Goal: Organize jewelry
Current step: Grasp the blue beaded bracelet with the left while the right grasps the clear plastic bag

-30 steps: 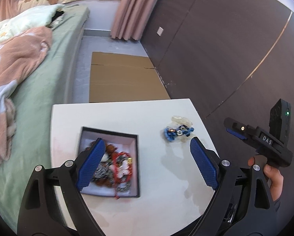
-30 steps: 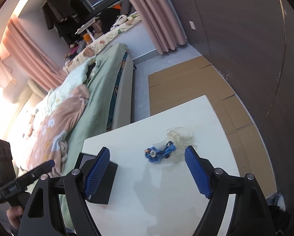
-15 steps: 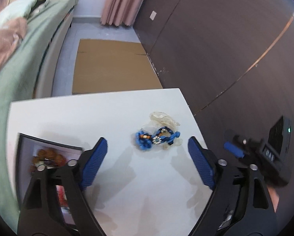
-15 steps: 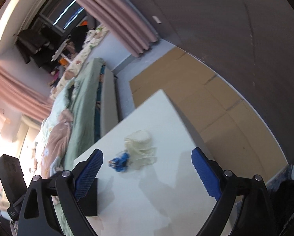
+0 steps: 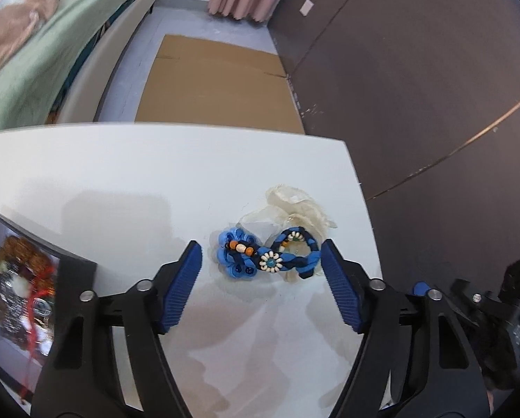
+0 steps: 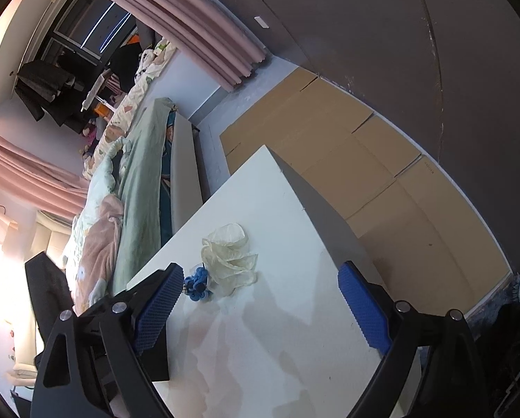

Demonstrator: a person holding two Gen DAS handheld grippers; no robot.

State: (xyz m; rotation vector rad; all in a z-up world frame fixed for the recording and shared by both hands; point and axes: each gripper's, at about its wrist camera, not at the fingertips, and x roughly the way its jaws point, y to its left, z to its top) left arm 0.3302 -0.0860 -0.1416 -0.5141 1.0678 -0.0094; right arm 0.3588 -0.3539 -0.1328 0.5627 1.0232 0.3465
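The white table (image 5: 120, 181) is lying under both tools. The dark square box (image 5: 73, 268), already full of beads, is sitting off to the left gripper's (image 5: 261, 287) left. The blue braided bracelet with beads (image 5: 266, 256) is waiting between that gripper's jaws, which have just been closing but are not touching it. The right gripper (image 6: 260, 308) is standing wide and holding nothing, with a crumpled see-through pouch (image 6: 230, 256) ahead of it.

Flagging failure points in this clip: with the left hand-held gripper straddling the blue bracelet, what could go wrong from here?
1. The blue beaded bracelet lies partly on the sheer pouch, so the left hand-held gripper, whose jaws have just been closing around it but not yet touching, may pinch pouch fabric too.
2. The bracelet lies twisted in a figure-eight; the pads may catch one loop and let it dangle or slip.
3. It lies near the table's right edge.
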